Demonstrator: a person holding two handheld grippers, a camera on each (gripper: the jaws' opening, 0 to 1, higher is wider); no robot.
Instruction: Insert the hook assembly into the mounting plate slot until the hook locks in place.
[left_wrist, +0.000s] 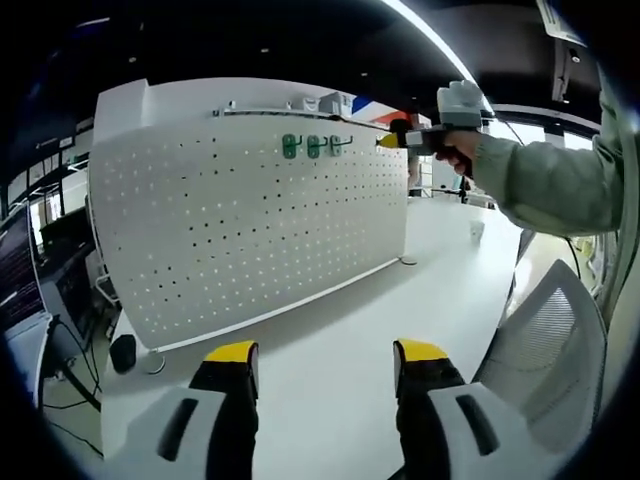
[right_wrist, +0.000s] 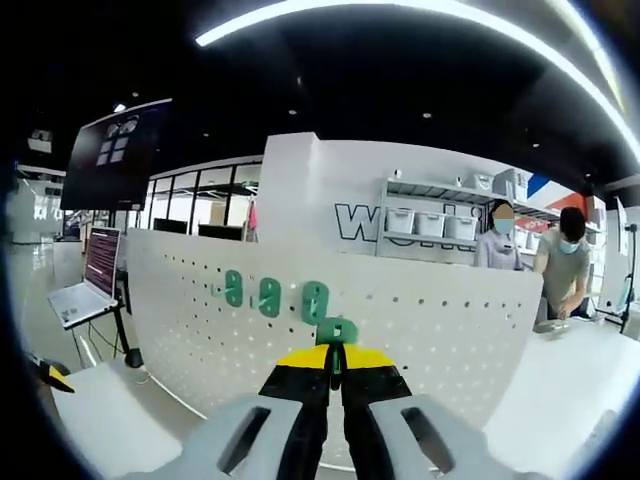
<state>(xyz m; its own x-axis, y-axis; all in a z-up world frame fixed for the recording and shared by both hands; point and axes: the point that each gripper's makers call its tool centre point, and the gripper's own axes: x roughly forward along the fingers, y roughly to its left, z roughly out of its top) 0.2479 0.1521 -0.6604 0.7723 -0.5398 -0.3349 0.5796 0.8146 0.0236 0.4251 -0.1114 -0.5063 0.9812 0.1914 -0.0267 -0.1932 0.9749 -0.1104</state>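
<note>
A white perforated mounting plate (left_wrist: 250, 220) stands upright on the white table (left_wrist: 340, 400). Green hooks (left_wrist: 301, 147) hang in its top rows, and three of them (right_wrist: 269, 296) show in the right gripper view. My right gripper (right_wrist: 337, 362) is shut on another green hook (right_wrist: 342, 330), held up against the plate (right_wrist: 450, 330) just right of those. I cannot tell whether the hook is in a hole. In the left gripper view the right gripper (left_wrist: 388, 141) reaches the plate's top right corner. My left gripper (left_wrist: 326, 352) stands open above the table, well short of the plate.
A white mesh chair (left_wrist: 550, 340) stands at the right. An open laptop (right_wrist: 85, 290) sits left of the plate and a dark screen (right_wrist: 115, 155) hangs above it. Two people (right_wrist: 565, 265) stand by shelves with bins (right_wrist: 430, 220) behind. A black round object (left_wrist: 122, 351) lies at the plate's left foot.
</note>
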